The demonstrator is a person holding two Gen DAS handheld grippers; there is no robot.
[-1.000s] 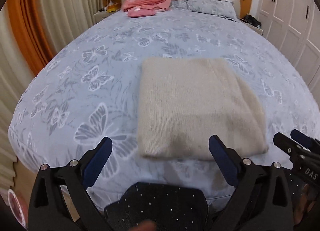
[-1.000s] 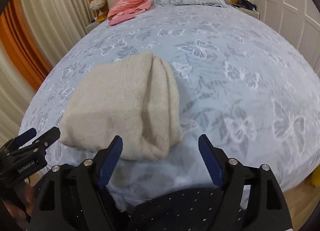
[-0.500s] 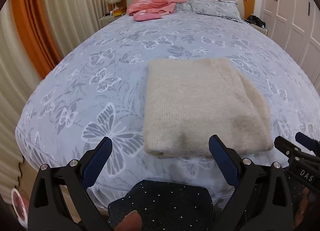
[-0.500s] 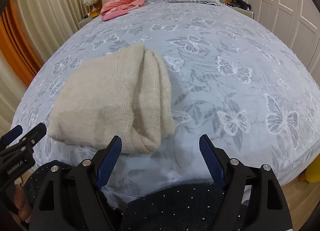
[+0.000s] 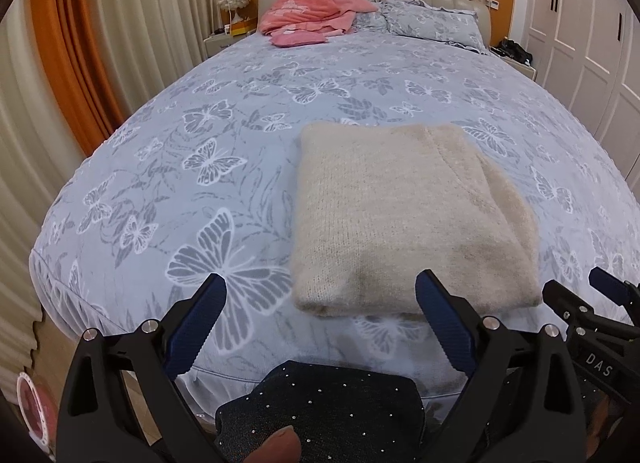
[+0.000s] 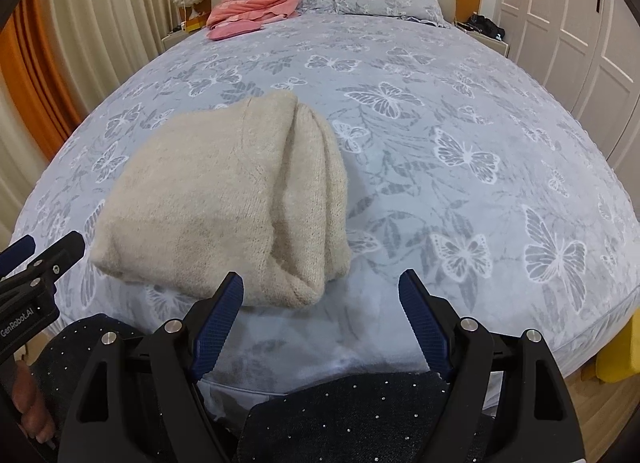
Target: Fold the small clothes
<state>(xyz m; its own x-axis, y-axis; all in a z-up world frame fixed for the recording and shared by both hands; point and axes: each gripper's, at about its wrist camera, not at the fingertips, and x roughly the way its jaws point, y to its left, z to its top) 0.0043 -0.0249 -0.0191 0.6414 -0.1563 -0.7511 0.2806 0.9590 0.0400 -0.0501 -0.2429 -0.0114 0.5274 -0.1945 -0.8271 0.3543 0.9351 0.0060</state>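
A cream knitted sweater lies folded into a thick rectangle on the bed near its front edge; it also shows in the right wrist view. My left gripper is open and empty, held just short of the sweater's near edge. My right gripper is open and empty, just off the sweater's near right corner. Each gripper shows at the edge of the other's view: the right one and the left one.
The bed has a blue-grey butterfly cover. Pink clothes and a pillow lie at the headboard. Curtains hang on the left, white wardrobe doors stand on the right. My dark spangled trousers are below the grippers.
Both grippers have drawn back from the sweater and risen a little, so the bed looks further off. Both stay open. The sweater has not moved.
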